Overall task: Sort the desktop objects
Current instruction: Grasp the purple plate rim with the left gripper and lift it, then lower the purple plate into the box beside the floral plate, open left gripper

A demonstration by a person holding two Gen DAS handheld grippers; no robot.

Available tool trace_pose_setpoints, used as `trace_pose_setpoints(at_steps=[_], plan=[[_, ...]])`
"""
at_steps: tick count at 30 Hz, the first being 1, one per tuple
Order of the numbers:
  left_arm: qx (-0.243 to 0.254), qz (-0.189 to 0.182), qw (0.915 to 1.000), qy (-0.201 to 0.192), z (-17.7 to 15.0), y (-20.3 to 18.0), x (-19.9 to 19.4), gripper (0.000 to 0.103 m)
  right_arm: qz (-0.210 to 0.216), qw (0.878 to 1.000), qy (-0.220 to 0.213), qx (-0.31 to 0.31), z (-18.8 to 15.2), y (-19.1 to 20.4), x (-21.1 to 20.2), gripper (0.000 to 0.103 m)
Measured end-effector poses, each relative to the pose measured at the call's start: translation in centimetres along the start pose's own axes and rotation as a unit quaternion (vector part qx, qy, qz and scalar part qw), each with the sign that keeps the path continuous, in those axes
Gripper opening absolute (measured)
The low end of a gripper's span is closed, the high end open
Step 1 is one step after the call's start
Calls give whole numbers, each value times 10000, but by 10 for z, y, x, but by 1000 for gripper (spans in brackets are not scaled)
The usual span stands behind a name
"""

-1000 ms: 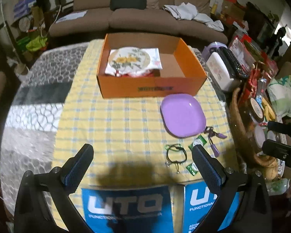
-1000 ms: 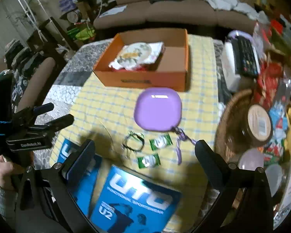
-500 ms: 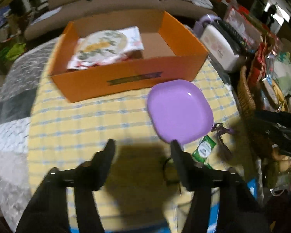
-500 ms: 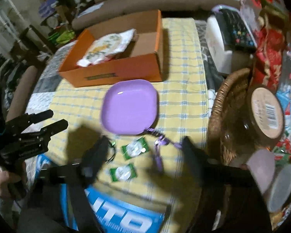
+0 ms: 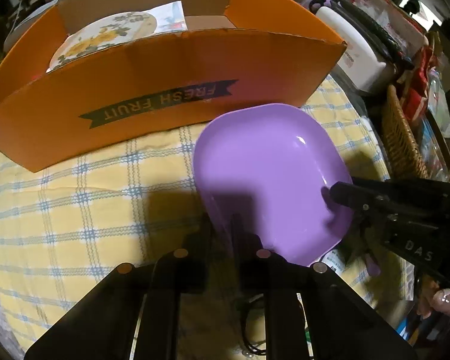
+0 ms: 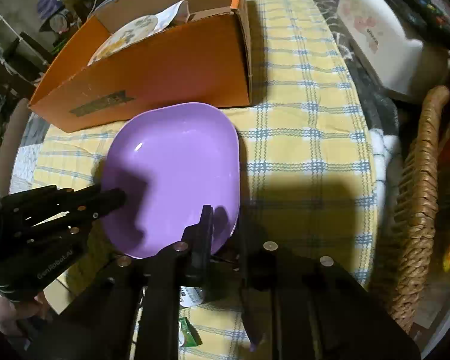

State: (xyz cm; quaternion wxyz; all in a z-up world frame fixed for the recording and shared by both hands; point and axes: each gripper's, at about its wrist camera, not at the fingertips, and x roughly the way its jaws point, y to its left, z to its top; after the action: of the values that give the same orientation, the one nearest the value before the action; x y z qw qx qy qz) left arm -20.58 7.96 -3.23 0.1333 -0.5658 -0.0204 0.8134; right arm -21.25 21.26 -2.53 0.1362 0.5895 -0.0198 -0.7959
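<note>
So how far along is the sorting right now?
Done: a floral plate and papers already sit in the orange box. In hand: both grippers, left and right, are shut on the purple plate. Left: getting that plate sorted, plus the green packets on the cloth.

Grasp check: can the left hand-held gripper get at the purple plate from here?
Likely yes: the left hand-held gripper straddles the near rim of the purple plate, jaws seemingly closed on it, nothing between. The right hand-held gripper grips another edge, clear of it.
</note>
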Motion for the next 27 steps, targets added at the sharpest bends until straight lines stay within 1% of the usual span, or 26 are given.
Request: trace_pose_setpoints(at_steps=[2, 4, 7, 10, 13, 17, 19, 21, 24, 27], plan=[[-73, -95, 9999, 3, -1, 3, -4, 12, 56, 10000, -72, 30, -1, 1, -7, 15], [-90, -158, 9997, -150, -3, 4, -17, 12, 80, 9999, -145, 0, -1, 5, -17, 15], [39, -189, 9990, -412, -9, 1, -50, 12, 65, 9993, -322, -170, -1, 16, -41, 15], [90, -210, 9977, -631, -15, 0, -83, 12, 138, 9982, -496, -312, -9, 25, -71, 15], [129, -173, 9964, -818, -12, 2, -115, 12, 173, 9965, -684, -446, -11, 41, -101, 15], [102, -205, 9946, -1015, 8, 9, -151, 13, 187, 9943, -934, -471, 2, 56, -135, 15], [118, -158, 9939, -1085, 24, 7, -158, 14, 169, 9935, -1032, -455, 14, 60, -146, 15], [235, -33, 9933, -1133, 45, 4, -161, 16, 217, 9931, -1093, -375, 30, 60, -153, 15], [222, -36, 9932, -1143, 77, 8, -158, 17, 173, 9932, -1111, -310, 59, 57, -149, 15], [323, 66, 9928, -1150, 112, 12, -144, 17, 180, 9938, -1080, -213, 91, 48, -133, 15]])
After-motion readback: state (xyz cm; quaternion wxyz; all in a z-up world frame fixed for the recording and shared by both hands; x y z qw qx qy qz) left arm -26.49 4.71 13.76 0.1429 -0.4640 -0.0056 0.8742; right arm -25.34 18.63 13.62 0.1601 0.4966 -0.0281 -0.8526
